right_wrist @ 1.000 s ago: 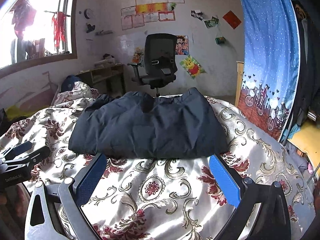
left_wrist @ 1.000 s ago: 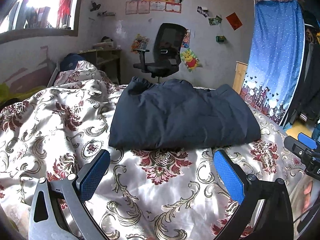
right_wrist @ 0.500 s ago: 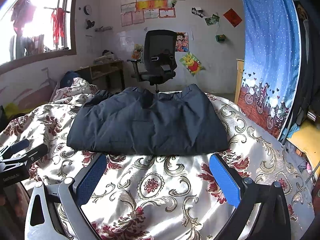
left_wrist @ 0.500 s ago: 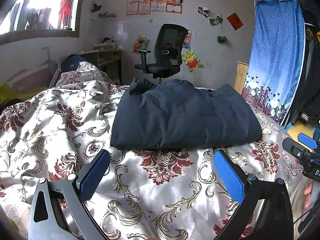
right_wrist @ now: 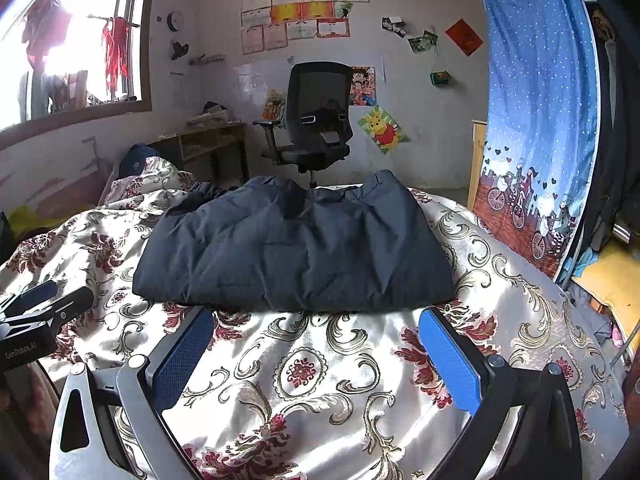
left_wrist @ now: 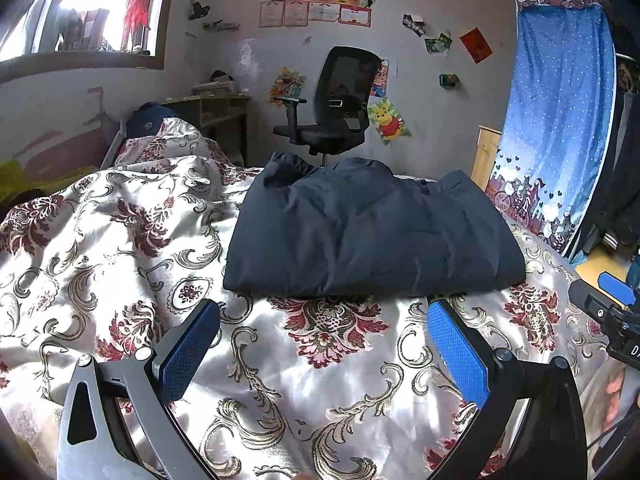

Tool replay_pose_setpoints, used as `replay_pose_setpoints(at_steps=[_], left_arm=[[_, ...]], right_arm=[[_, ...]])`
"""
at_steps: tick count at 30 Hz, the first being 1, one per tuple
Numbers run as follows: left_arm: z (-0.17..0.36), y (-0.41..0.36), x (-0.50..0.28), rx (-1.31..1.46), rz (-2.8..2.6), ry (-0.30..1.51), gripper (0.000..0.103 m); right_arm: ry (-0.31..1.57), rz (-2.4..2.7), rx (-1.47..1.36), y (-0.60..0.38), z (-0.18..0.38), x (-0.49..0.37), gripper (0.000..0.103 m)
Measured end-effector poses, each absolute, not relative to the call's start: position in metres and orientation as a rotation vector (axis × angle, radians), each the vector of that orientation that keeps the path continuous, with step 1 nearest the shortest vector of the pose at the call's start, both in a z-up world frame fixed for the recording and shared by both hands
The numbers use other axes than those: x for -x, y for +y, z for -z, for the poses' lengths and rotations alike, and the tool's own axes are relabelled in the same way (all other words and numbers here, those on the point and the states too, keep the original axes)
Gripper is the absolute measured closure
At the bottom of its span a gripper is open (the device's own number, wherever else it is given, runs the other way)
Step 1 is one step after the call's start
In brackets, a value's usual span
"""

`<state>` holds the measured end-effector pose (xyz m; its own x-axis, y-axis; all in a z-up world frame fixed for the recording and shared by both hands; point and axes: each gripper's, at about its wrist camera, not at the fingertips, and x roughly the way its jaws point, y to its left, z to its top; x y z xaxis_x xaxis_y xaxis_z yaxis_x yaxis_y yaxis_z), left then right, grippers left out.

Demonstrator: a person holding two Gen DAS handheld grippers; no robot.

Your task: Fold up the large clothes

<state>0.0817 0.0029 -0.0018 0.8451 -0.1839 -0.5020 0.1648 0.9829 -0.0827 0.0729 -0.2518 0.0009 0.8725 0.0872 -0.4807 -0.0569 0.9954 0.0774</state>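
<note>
We find the folded jacket (left_wrist: 372, 236) lying on the bedspread (left_wrist: 120, 248), toward the far end of the bed. The left gripper (left_wrist: 324, 344) sits over the bedspread just before the jacket's near edge, apart from it; the right gripper (right_wrist: 316, 344) sits likewise, to the right of the left one. In the left wrist view the right gripper appears at the right border; in the right wrist view the left gripper appears at the left border. Behind the bed stands an office chair (right_wrist: 316, 120) against the far wall. A desk (right_wrist: 208, 140) stands left of the chair, beneath the window (right_wrist: 68, 52). A curtain (right_wrist: 536, 120) hangs to the right of the bed.
</note>
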Motion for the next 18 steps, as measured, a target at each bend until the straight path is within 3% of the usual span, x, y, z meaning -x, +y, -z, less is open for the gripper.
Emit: replay_pose_setpoints(at_steps=[18], left_arm=[[0.0002,-0.0020,-0.0794,0.025,0.186,0.524,0.001]], right_arm=[[0.501,-0.075,-0.063,-0.2545,-0.0015,-0.0727,0.000]])
